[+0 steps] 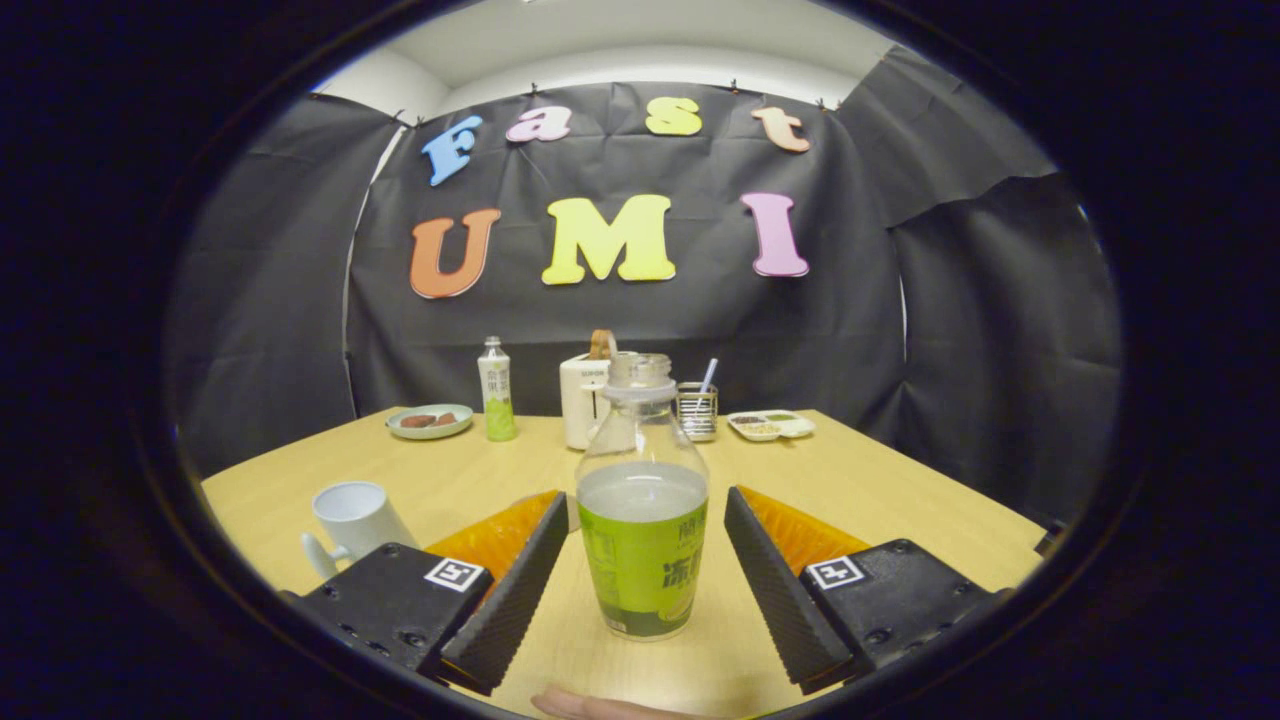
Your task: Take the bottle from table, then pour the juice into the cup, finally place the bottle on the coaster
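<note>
The claw (640,570) is spread wide, with one finger on each side of the bottle (642,520) and a clear gap between each ribbed pad and the bottle wall; neither finger touches it. Each finger base carries a small square black-and-white marker tag.

The bottle stands upright on the bench (880,480), between the fingers. It is clear plastic, uncapped, with the bare threaded neck showing. A cloudy pale liquid fills it to just above the green label band. The label bears large printed characters, but they are too distorted to read.

A fingertip (590,706) of a person shows at the near bench edge, in front of the bottle.

Beyond the left finger, a white cup (355,520) with a handle stands on the bench, well apart from the bottle.

Along the far edge of the bench, in front of the black cloth wall:
- a pale green plate (430,421) holding brown food pieces;
- a second, smaller bottle (496,391), capped, with a white and green label too small to read;
- a white toaster (582,400) with a short line of dark lettering on its side, too small to make out, and a brown item projecting from the top;
- a wire holder (697,410) with a thin utensil standing in it;
- a white divided tray (771,425) with small portions of food.
</note>
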The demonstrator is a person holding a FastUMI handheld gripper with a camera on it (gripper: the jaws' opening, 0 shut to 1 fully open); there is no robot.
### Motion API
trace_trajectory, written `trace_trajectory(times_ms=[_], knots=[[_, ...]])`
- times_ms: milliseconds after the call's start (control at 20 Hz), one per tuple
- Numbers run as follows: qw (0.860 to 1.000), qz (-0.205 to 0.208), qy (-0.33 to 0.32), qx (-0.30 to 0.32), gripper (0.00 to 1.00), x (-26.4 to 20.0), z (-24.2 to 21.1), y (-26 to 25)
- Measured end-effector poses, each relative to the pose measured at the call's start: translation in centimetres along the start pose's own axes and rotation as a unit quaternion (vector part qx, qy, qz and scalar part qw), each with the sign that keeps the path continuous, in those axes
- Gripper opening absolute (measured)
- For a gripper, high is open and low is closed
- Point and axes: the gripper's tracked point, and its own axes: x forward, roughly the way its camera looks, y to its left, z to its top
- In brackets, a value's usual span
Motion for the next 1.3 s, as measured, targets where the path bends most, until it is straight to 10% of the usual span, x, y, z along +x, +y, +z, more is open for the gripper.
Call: trace_trajectory(times_ms=[350,650,1300], knots=[[1.000,0.002,-0.010,0.006,1.00,1.6,-0.1,-0.3],[0.999,-0.007,-0.027,-0.027,0.80,-0.7,1.9,-0.3],[0.974,-0.071,-0.018,-0.215,0.81,-4.8,7.0,2.4]])
